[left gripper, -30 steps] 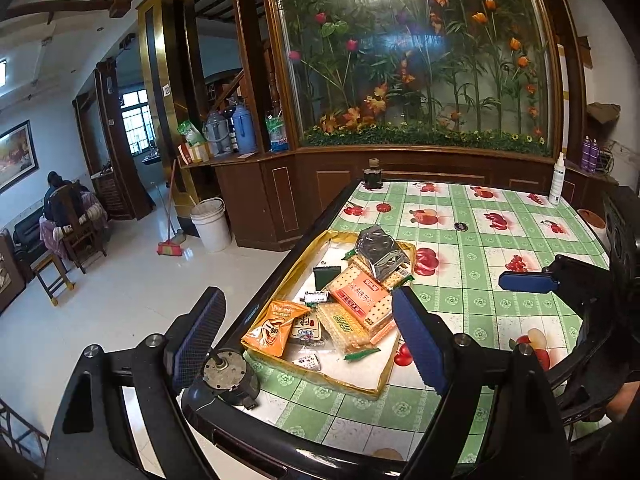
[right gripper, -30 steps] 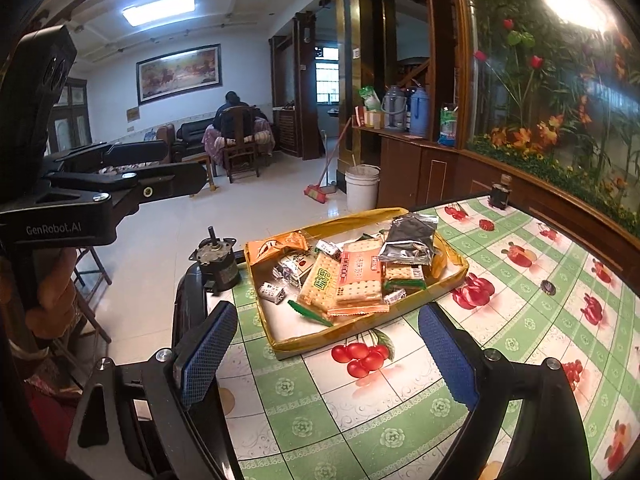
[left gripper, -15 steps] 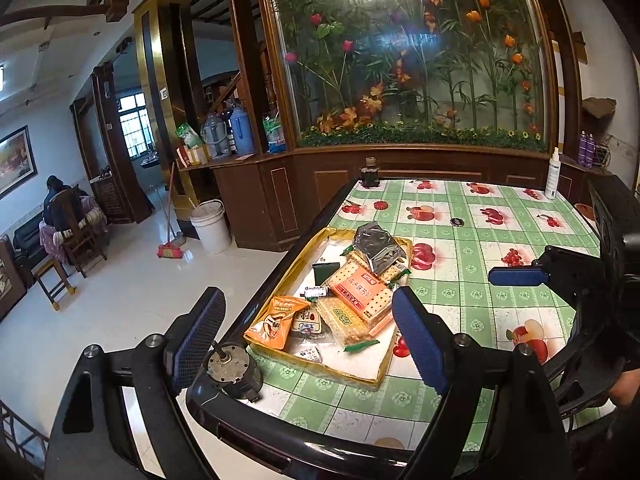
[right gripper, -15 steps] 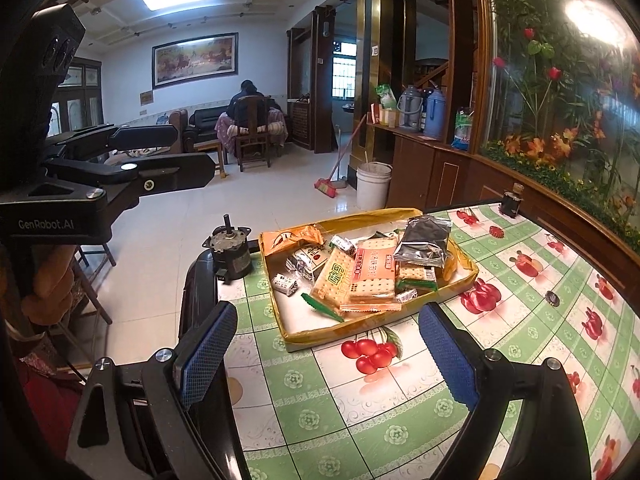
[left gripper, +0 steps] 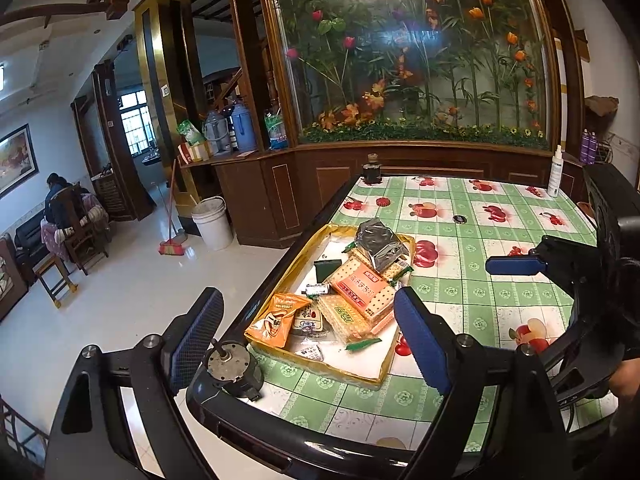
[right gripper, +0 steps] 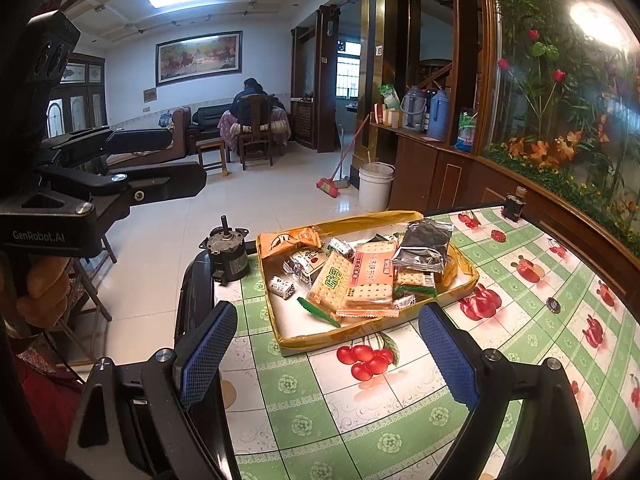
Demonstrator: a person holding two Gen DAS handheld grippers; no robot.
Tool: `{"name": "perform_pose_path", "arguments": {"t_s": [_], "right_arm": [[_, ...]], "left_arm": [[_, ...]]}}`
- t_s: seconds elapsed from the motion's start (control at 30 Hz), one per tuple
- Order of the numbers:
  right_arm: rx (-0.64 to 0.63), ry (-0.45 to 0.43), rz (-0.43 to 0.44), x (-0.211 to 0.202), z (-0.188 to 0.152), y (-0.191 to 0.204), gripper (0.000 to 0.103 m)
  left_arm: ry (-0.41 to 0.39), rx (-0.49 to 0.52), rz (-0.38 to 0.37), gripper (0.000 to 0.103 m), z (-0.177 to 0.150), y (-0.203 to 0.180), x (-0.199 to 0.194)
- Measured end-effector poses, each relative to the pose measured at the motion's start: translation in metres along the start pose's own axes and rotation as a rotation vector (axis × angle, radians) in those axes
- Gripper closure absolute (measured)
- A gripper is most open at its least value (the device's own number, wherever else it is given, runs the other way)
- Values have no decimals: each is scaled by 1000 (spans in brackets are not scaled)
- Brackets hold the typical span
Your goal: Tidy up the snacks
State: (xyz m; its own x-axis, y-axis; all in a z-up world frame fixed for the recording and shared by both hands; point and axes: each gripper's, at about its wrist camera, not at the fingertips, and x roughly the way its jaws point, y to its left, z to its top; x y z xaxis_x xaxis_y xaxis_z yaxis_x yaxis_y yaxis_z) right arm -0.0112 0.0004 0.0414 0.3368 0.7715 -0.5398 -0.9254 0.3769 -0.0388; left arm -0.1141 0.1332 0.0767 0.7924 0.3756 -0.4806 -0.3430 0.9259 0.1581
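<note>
A yellow tray (left gripper: 280, 276) (right gripper: 344, 336) on the table holds a pile of snacks: an orange chip bag (left gripper: 276, 316) (right gripper: 288, 240), an orange cracker pack (left gripper: 362, 286) (right gripper: 370, 278), a yellow-green cracker pack (right gripper: 330, 280), a silver foil bag (left gripper: 378, 240) (right gripper: 424, 242) and small wrapped candies. My left gripper (left gripper: 308, 338) is open and empty, held back from the tray's near end. My right gripper (right gripper: 332, 354) is open and empty, above the tablecloth in front of the tray. The right gripper also shows in the left wrist view (left gripper: 516, 266).
A small grey motor (left gripper: 232, 368) (right gripper: 228, 254) stands on the table corner beside the tray. A dark ink bottle (left gripper: 371, 168) and a white spray bottle (left gripper: 555, 172) stand at the far edge. A bottle cap (left gripper: 459, 219) lies mid-table. The table's black rim (left gripper: 280, 436) drops to the floor on the left.
Both grippers have drawn back and up a little, so the tray looks slightly smaller and farther. Both stay open and empty. The snacks have not moved.
</note>
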Motion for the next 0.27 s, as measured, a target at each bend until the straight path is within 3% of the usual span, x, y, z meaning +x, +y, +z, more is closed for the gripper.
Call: {"name": "perform_pose_path", "arguments": {"t_s": [0.27], "right_arm": [[-12, 8, 23, 14, 12, -6, 10]], "left_arm": [[14, -18, -28, 15, 1, 3, 3]]}}
